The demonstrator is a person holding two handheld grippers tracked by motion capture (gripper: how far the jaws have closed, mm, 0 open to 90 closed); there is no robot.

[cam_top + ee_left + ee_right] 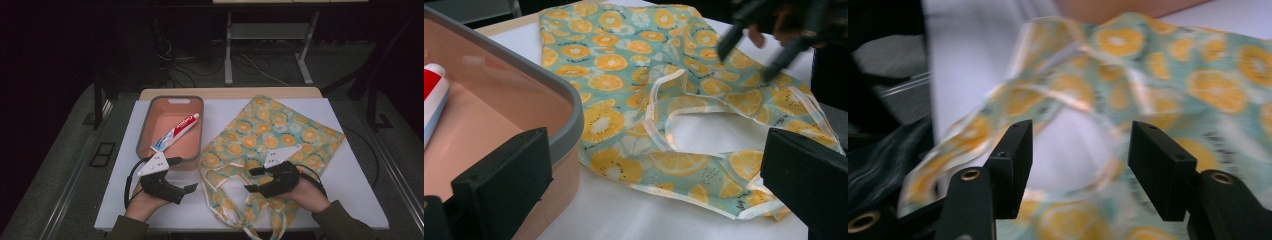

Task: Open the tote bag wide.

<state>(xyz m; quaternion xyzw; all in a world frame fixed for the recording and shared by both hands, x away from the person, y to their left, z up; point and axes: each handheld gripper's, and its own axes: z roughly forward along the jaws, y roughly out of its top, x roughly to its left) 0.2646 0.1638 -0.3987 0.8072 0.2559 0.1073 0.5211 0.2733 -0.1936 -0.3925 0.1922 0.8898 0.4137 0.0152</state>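
Note:
A teal cloth bag [272, 135] printed with orange slices lies flat on the white table top, its handles trailing toward the near edge. My right gripper [251, 180] hovers over those handles with its jaws open; in the right gripper view [1080, 160] a handle loop [1068, 102] lies beyond the gap, unpinched. My left gripper [184, 175] is open beside the near corner of a grey-rimmed pink bin [145, 131], and nothing sits between its jaws [654, 170]. A red, white and blue toothpaste tube [175, 132] lies inside the bin.
The white board [350, 175] covers a wooden table, with its near edge close to the person's wrists. Dark floor, cables and a metal table frame [227, 50] lie beyond the far edge. The left gripper view catches the right gripper [754, 52], blurred, over the bag [624, 60].

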